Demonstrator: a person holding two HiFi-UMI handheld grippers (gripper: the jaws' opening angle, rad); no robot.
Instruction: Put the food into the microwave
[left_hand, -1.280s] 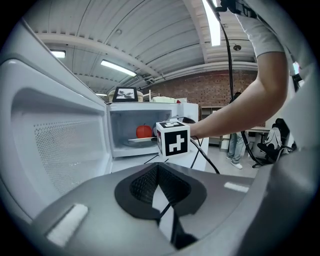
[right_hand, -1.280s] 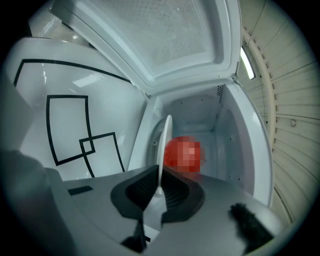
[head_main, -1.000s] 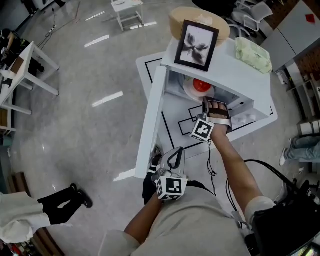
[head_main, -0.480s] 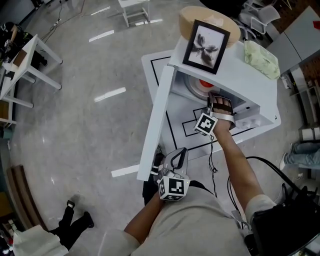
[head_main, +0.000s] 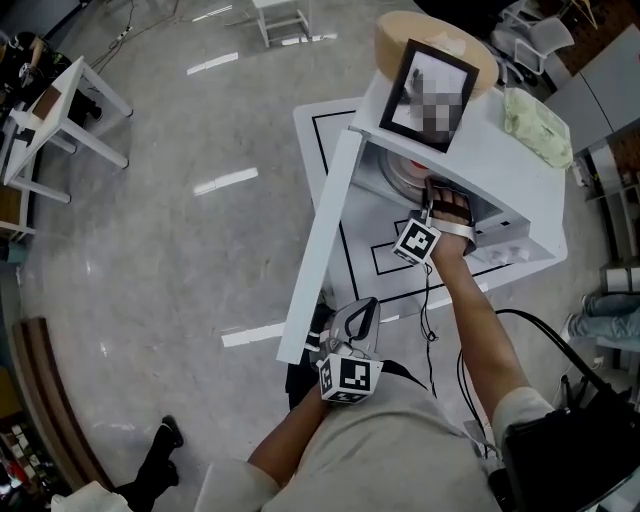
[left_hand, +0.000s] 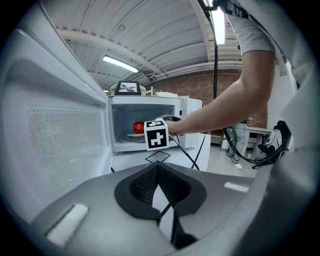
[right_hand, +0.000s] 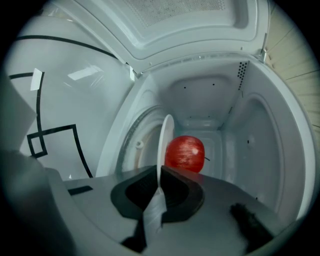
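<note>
A white microwave (head_main: 505, 175) stands with its door (head_main: 322, 245) swung wide open. My right gripper (head_main: 428, 188) reaches into the cavity, shut on the near rim of a white plate (right_hand: 163, 145). A red apple (right_hand: 185, 154) sits on that plate, deep inside. In the right gripper view the right gripper (right_hand: 159, 189) pinches the plate edge-on above the round turntable (right_hand: 131, 145). From the left gripper view the apple (left_hand: 138, 127) shows inside behind the right marker cube (left_hand: 156, 134). My left gripper (head_main: 366, 308) hangs shut and holding nothing beside the door's near end.
A framed picture (head_main: 432, 95) and a pale green cloth (head_main: 536, 122) rest on the microwave's top, with a round tan object (head_main: 400, 35) behind. The microwave stands on a white table with black lines (head_main: 365, 255). A small white table (head_main: 60, 110) stands far left. A cable (head_main: 425, 330) trails from my right wrist.
My right gripper has carried the plate and apple deeper into the microwave, so the apple is nearly hidden from above. The left gripper has stayed put.
</note>
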